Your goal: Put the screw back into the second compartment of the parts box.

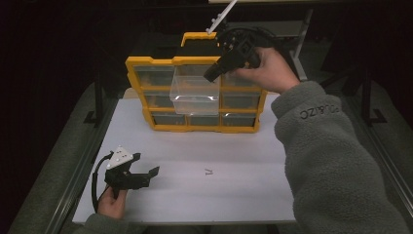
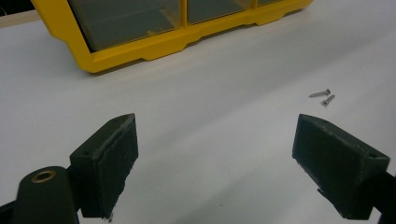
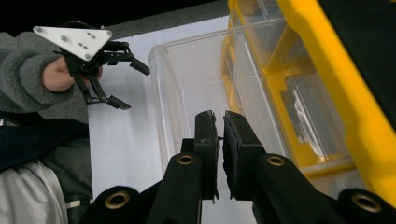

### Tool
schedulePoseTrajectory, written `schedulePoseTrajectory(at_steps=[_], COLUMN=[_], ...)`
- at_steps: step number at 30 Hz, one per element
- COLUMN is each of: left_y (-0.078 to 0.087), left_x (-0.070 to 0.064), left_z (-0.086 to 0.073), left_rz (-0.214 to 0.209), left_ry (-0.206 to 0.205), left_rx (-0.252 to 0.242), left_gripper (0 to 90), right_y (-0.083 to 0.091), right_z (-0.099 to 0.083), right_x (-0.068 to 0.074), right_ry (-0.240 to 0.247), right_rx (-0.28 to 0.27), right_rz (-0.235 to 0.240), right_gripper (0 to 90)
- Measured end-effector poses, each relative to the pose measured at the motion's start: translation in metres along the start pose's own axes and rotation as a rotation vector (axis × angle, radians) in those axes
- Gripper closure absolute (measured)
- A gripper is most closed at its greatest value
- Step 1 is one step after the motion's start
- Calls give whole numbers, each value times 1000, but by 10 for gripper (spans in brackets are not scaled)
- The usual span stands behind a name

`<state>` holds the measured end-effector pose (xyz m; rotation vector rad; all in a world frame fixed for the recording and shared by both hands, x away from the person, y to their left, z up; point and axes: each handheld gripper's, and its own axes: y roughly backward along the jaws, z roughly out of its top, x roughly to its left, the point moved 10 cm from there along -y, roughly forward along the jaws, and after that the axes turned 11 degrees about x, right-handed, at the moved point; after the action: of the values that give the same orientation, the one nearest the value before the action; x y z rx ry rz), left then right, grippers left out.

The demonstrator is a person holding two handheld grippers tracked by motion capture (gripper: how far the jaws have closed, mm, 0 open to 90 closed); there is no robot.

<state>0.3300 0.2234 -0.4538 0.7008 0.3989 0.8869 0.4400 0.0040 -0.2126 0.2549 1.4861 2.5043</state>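
Observation:
A yellow drawer cabinet (image 1: 195, 61) stands at the back of the white table (image 1: 243, 161). A clear plastic drawer (image 1: 194, 92) sticks far out of its top middle slot. My right gripper (image 1: 210, 75) is at the drawer's rear right wall, and in the right gripper view its jaws (image 3: 219, 116) are closed to a thin gap on that wall of the clear drawer (image 3: 187, 84). My left gripper (image 1: 146, 164) hovers low over the table's front left, wide open (image 2: 217, 135) and empty. Two small screws (image 2: 322, 96) lie on the table ahead and to its right, near the table's middle (image 1: 208, 171).
The cabinet's other drawers are closed, and its bottom row (image 2: 135, 21) faces my left gripper. A person's grey sleeve (image 1: 331, 161) covers the table's right side. Dark metal frame rails (image 1: 78, 165) run along the table edges.

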Motion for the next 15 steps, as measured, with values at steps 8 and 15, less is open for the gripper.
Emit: schedulePoseTrajectory(at_steps=[8, 15], left_y=[1, 3], left_x=[1, 2], left_z=[0, 2], left_rz=[0, 2], left_ry=[1, -1], left_rx=[-1, -19], left_gripper=[139, 139], right_y=[-29, -37], right_z=[11, 12], right_x=[0, -2], right_ry=[7, 2], right_rx=[36, 48], right_rz=[26, 13], right_gripper=[828, 740])
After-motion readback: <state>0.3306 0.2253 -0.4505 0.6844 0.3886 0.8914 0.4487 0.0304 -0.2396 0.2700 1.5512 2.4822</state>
